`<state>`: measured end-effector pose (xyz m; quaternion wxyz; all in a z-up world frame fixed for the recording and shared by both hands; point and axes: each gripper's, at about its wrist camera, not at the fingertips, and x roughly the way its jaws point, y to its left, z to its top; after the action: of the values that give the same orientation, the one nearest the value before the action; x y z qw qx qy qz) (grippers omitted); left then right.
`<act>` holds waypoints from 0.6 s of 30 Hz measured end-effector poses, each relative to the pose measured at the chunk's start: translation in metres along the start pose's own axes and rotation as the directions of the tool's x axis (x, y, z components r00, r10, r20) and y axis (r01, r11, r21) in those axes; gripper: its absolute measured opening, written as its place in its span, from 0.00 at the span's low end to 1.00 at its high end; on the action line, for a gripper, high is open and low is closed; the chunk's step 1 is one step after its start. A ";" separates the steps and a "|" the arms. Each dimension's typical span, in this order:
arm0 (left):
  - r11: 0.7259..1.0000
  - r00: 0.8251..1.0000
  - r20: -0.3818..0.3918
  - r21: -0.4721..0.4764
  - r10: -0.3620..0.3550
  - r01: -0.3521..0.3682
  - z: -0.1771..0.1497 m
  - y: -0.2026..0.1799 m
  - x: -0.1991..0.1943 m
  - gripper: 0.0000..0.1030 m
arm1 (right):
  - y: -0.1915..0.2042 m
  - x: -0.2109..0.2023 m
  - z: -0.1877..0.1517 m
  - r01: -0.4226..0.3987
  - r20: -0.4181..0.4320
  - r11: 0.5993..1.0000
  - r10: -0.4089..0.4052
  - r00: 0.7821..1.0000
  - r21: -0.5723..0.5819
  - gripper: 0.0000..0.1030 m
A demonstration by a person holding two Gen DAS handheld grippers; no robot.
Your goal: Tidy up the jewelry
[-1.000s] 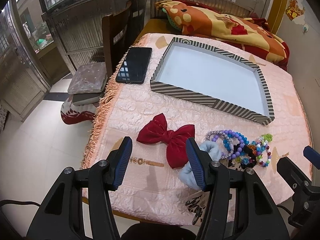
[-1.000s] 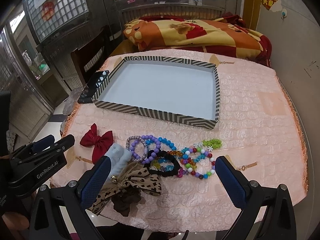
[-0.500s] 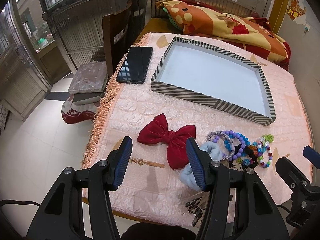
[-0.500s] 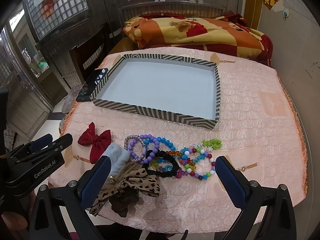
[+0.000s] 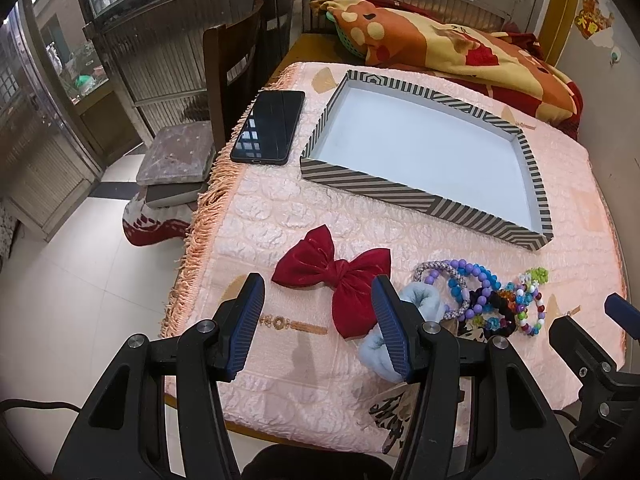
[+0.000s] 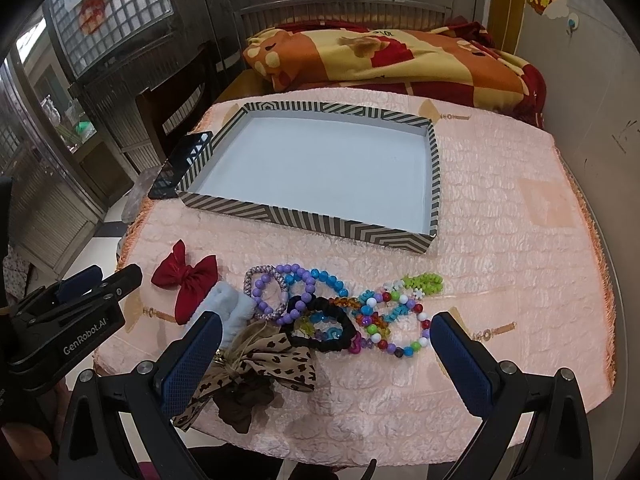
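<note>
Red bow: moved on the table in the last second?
No. The red bow lies in the same spot beside the light blue scrunchie, near the striped tray; only the camera shifted slightly. Both tools hover open.

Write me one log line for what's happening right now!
left hand-held gripper: open, empty, by red bow | right hand-held gripper: open, empty, by bracelet pile | striped tray: nothing inside

a home bedroom: a bed (image 6: 400,60) with a blanket (image 5: 440,48) behind the table (image 6: 520,240).
</note>
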<state>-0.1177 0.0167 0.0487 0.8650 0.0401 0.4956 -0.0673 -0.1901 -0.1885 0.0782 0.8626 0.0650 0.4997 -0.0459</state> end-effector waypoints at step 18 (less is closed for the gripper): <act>1.000 1.000 -0.021 -0.003 0.007 -0.007 -0.001 -0.002 0.005 0.54 | -0.001 0.005 0.003 0.004 -0.014 1.000 -0.004 1.000 -0.015 1.00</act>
<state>-0.1165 0.0144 0.0433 0.8600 0.0413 0.5046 -0.0631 -0.1853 -0.1897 0.0753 0.8594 0.0579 0.5062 -0.0435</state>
